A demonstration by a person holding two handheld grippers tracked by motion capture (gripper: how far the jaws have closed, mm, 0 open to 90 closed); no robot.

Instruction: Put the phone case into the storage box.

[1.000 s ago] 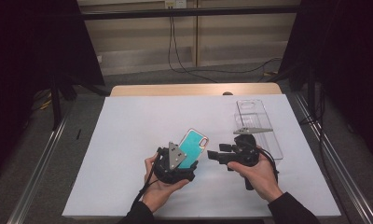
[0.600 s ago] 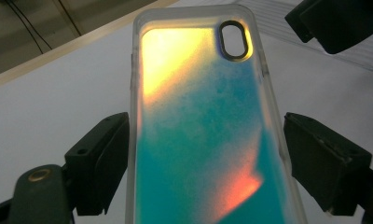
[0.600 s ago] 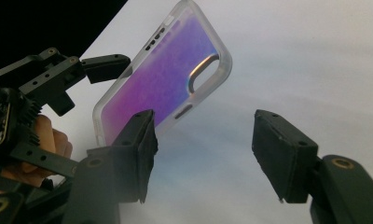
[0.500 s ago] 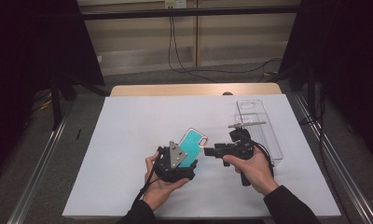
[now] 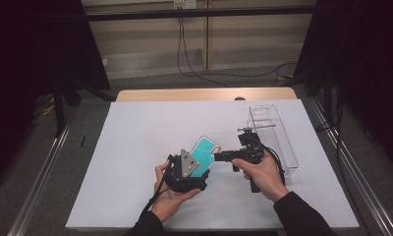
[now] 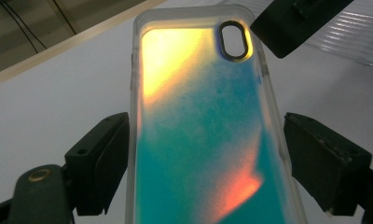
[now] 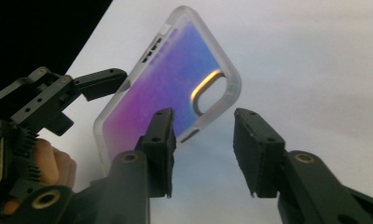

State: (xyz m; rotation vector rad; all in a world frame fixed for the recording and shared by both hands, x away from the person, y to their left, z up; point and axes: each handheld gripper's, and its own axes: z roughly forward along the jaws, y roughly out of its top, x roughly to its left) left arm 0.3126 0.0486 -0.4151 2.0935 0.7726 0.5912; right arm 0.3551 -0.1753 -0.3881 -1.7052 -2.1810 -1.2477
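- Phone case (image 5: 203, 156), iridescent with a clear rim, sits raised off the white table (image 5: 135, 147), held by its lower end in the left gripper (image 5: 187, 173), near the front middle of the table.
- Left gripper view: the jaws stand at either long side of the case (image 6: 201, 140); the left one touches the rim, the right shows a thin gap, so a firm clamp cannot be confirmed there, though the case stays aloft in that hand.
- Right gripper (image 5: 219, 157) has come in over the last second from beside the clear plastic bin (image 5: 278, 142) and now points its tips at the camera-cutout corner.
- Right gripper view: its jaws are spread, the case corner (image 7: 208, 93) just beyond and between them, nothing gripped.
- That approach likely means a hand-over or a two-handed hold is about to start; the right jaws have yet to close on the rim.
- The bin lies just behind the right hand (image 5: 263, 172), a probable destination.
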